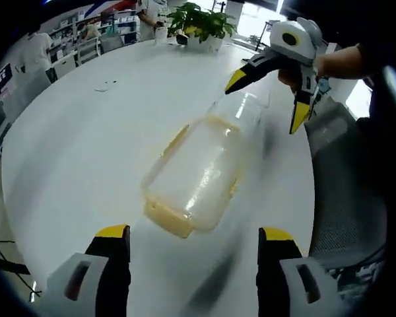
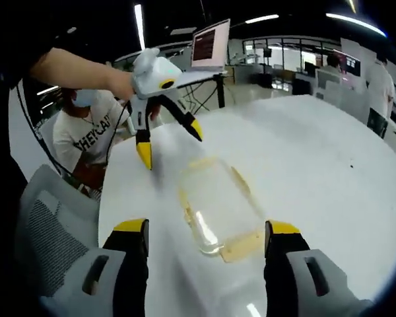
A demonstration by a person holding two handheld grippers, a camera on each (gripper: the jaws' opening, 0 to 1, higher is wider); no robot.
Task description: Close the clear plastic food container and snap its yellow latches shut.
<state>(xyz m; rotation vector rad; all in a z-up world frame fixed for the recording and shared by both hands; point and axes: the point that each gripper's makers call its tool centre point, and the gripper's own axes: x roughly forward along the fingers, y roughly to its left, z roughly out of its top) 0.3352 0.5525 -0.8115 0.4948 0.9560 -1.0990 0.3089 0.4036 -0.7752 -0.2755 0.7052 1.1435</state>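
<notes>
1. The clear plastic food container (image 1: pixel 199 173) lay on the white round surface (image 1: pixel 86 132), well in from its edges, toward the side where the grey mesh chair (image 1: pixel 346 191) stood.
2. Its lid looked to be resting on the body; blur and glare left the seating uncertain. Yellow latches showed at the short ends: one latch (image 1: pixel 168 221) at the end nearest the left claw, one latch (image 2: pixel 243 246) at the end nearest the right claw. Whether either was snapped could not be told.
3. Left claw (image 1: pixel 193 239): jaws wide apart, empty, held off the surface just short of the container's near end.
4. Right claw (image 2: pixel 206 234): jaws wide apart, empty, likewise short of the opposite end. In the left gripper view it (image 1: pixel 266 99) hung above the far end, yellow tips pointing down.
5. Key relation: the container's long axis ran roughly straight away from each claw, so the two faced each other along its length, one short end to each. Neither was clearly nearer.
6. Judgement: each claw was placed to work the latch at its own end; lid seating wants confirming first.
7. A potted plant (image 1: pixel 201 23) stood at the far edge; a seated person (image 2: pixel 86 135) was beyond the surface.
</notes>
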